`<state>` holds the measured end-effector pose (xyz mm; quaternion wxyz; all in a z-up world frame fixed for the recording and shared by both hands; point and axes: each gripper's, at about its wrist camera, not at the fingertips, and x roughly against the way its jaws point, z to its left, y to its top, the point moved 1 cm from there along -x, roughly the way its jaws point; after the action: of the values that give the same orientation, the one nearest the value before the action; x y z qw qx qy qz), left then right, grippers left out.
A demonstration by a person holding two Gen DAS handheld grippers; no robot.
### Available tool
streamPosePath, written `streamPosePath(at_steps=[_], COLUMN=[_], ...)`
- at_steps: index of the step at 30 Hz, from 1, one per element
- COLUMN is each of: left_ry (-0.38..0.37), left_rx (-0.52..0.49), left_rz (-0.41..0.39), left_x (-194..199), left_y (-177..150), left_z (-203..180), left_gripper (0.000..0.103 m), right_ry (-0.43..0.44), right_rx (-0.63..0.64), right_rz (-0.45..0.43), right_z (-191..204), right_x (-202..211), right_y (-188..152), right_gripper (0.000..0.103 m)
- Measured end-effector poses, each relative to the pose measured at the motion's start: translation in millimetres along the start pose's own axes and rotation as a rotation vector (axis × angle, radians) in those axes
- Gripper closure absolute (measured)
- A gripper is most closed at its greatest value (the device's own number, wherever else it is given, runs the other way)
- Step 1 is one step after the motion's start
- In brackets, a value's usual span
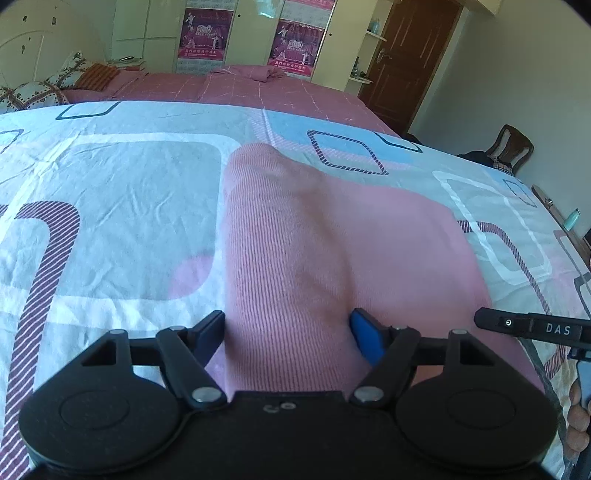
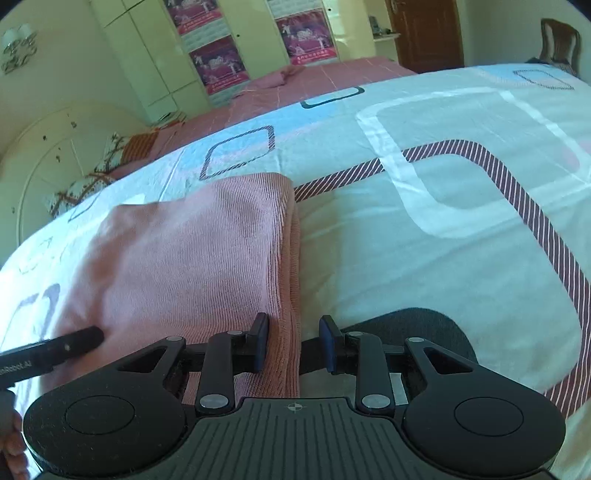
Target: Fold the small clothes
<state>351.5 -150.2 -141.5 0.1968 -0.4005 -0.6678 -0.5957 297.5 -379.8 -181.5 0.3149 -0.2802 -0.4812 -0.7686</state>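
Note:
A pink ribbed garment [image 1: 314, 240] lies folded on the patterned bedsheet [image 1: 110, 184]. My left gripper [image 1: 288, 336] stands open and wide at its near end, with the cloth filling the gap between the jaws. In the right wrist view the garment [image 2: 192, 258] shows a doubled right edge. My right gripper [image 2: 294, 343] straddles that edge with narrow jaws: the left pad is against the cloth, the right pad stands clear of it. One finger [image 1: 517, 325] of the right gripper shows at the left wrist view's right edge, and one finger [image 2: 74, 341] of the left gripper rests on the pink cloth.
The bedsheet [image 2: 443, 258] stretches far to the right. A pink bed cover [image 1: 258, 92] and pillows [image 1: 55, 81] lie beyond, in front of wardrobes [image 1: 147, 33]. A door [image 1: 413, 62] and chair [image 1: 509, 147] stand at the right. A person's hand [image 1: 580, 417] shows low right.

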Motion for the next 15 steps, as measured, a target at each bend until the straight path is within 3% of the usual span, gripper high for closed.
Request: streamPosePath(at_steps=[5,9,15], left_ry=[0.0,-0.016,-0.05], left_rx=[0.009,0.033,0.066], left_rz=[-0.002,0.012,0.059], left_x=[15.2,22.2,29.4], left_y=[-5.0,-14.4,-29.5], left_z=[-3.2,-1.1,0.0], left_gripper=[0.027,0.026,0.022], right_ry=[0.053,0.068,0.078], right_rx=[-0.011,-0.021,-0.035], right_rz=[-0.013,0.003,0.043], right_z=[-2.1,-4.9,-8.5], right_x=[26.3,39.4,43.8], right_y=[-7.8,-21.5,-44.3], right_gripper=[0.071,0.061,0.059])
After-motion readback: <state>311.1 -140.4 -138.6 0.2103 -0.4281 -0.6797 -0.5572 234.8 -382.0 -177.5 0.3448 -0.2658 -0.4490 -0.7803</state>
